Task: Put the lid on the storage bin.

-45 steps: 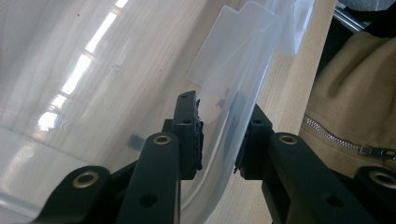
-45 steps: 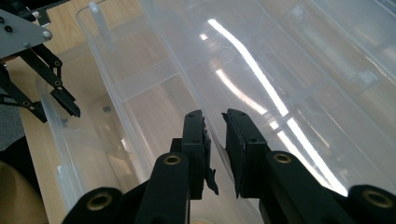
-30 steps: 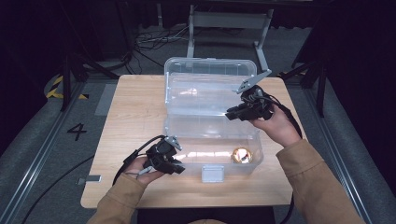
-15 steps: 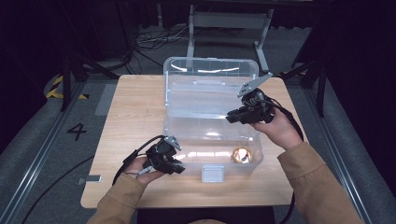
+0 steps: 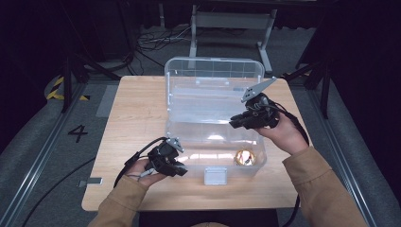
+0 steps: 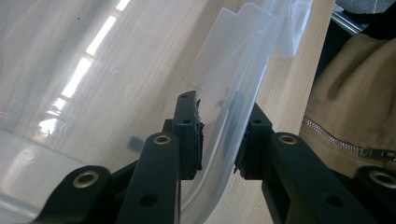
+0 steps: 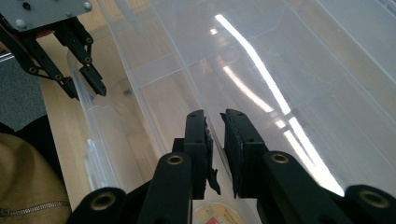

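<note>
1. Clear plastic box (image 5: 215, 144) sits in the middle of the wooden worktop (image 5: 132, 123), its hinged lid (image 5: 213, 87) thrown open and leaning away at the far side. A small round gold tin (image 5: 244, 157) lies inside, near the right front corner.
2. Left gripper (image 5: 178, 169) is at the box's near left corner. In the left gripper view its fingers (image 6: 189, 135) straddle the clear wall (image 6: 224, 140), one inside and one outside. The outer one seems to lie against the plastic, but a gap shows at the inner one, so I cannot tell whether they really pinch it.
3. Right gripper (image 5: 235, 123) hovers over the box's far right rim, by the hinge line. Its fingers (image 7: 196, 140) stand nearly together with a narrow slit between them and nothing caught in it.
4. My guess is the lid is due to come down. To do that well, the left side should steady the base so it does not slide on the worktop.
5. The right gripper would need to get behind or onto the lid's edge, then swing it forward in an arc about the hinge.
6. The left fingers must leave the rim before the lid lands, or they get trapped.
</note>
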`<act>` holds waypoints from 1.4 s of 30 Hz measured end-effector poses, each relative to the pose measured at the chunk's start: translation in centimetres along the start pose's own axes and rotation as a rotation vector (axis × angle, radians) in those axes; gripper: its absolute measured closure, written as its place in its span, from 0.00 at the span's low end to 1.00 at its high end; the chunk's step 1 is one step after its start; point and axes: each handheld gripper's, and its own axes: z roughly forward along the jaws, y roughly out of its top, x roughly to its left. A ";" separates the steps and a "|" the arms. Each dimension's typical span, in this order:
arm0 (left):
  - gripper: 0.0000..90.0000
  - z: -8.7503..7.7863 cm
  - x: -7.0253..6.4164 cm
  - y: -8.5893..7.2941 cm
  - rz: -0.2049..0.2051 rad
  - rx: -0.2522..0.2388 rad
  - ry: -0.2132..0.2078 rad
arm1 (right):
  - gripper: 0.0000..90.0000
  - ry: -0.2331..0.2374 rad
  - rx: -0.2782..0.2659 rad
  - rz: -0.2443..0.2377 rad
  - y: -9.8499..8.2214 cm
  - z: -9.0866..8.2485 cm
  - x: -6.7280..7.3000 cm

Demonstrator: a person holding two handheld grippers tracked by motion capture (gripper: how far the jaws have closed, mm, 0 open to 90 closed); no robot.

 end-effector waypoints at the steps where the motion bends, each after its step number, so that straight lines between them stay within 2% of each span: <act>1: 0.82 0.0 0.0 0.0 -0.001 0.000 0.000 | 0.89 0.003 0.003 0.001 -0.1 0.0 0.1; 29: 0.82 0.0 0.0 0.0 -0.005 -0.002 -0.001 | 0.90 0.026 0.022 -0.036 -1.2 -0.1 1.7; 42: 0.82 0.0 0.0 0.0 0.000 -0.001 0.001 | 0.90 0.021 0.035 -0.056 -1.5 0.1 2.5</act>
